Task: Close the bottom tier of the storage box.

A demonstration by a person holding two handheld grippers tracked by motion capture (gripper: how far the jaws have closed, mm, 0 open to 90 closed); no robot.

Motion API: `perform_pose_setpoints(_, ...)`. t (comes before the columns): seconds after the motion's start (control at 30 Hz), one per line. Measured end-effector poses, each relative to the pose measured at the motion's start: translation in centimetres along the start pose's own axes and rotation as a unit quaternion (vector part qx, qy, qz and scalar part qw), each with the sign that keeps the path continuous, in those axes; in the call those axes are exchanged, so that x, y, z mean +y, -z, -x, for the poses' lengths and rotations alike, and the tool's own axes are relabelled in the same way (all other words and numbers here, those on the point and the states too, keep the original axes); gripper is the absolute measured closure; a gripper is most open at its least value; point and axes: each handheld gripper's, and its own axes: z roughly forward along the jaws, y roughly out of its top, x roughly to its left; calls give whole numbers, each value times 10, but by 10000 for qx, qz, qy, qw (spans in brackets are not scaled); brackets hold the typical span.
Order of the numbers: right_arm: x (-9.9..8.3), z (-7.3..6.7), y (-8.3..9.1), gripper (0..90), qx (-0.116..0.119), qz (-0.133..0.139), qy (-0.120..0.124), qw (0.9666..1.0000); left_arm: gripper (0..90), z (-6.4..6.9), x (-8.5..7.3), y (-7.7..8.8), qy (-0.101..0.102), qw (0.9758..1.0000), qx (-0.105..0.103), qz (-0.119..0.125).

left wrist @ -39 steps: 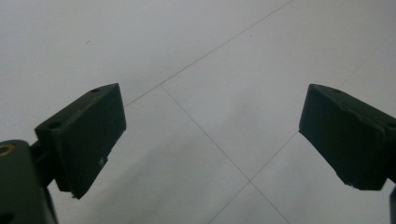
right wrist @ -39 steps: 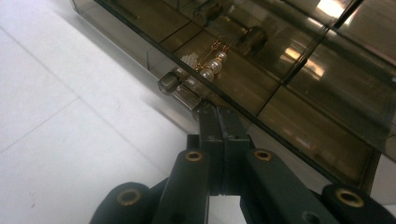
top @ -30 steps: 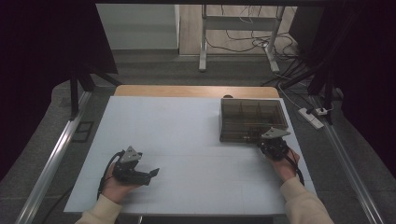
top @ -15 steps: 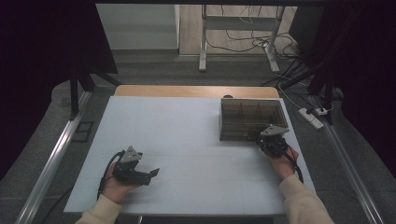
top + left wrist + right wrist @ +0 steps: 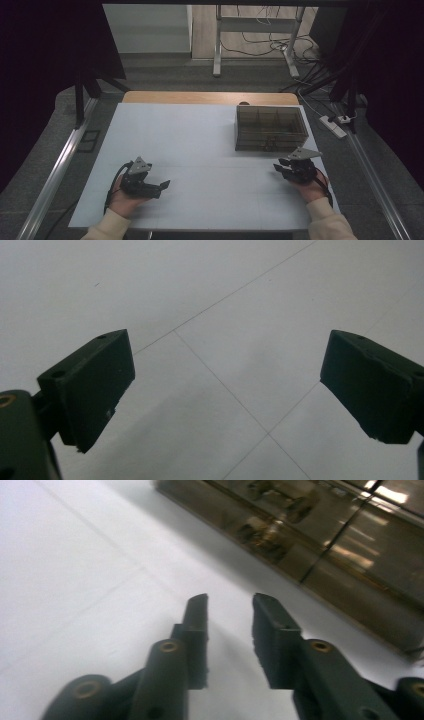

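A smoky see-through compartment box (image 5: 270, 126) stands at the table's right rear, with small parts inside; in the right gripper view the box (image 5: 350, 555) fills the upper right, with small brownish pieces (image 5: 257, 530) behind its wall. My right gripper (image 5: 278, 165) rests on the white table just in front of the box. Its jaws (image 5: 230, 605) stand a narrow gap apart with nothing between them. My left gripper (image 5: 165, 185) lies near the front left of the table. There its jaws (image 5: 225, 385) are wide open over bare white surface.
The white tabletop (image 5: 200, 145) has faint seam lines and a wooden strip (image 5: 200, 97) along its far edge. Metal rails run down both sides. A power strip (image 5: 334, 126) and cables lie on the floor at right.
My right gripper has drawn back from the box's front wall toward the person. The left gripper has stayed where it was.
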Motion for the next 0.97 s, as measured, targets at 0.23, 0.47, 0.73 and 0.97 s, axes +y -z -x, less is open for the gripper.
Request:
perform_pose_setpoints(0.23,-8,-15,17,492,171,402,62,9990,67,0,0,-1,-6,10000,-15,1)
perform_pose_setpoints(0.47,-19,-22,29,398,230,628,88,9977,67,1,0,-1,-31,10000,-29,-7)
perform_pose_setpoints(0.73,-27,-26,38,381,302,732,117,9968,67,2,1,-2,-52,10000,-33,-14)
perform_pose_setpoints(0.97,-26,-27,37,370,328,740,193,9965,67,2,1,-2,-67,10000,-31,-7)
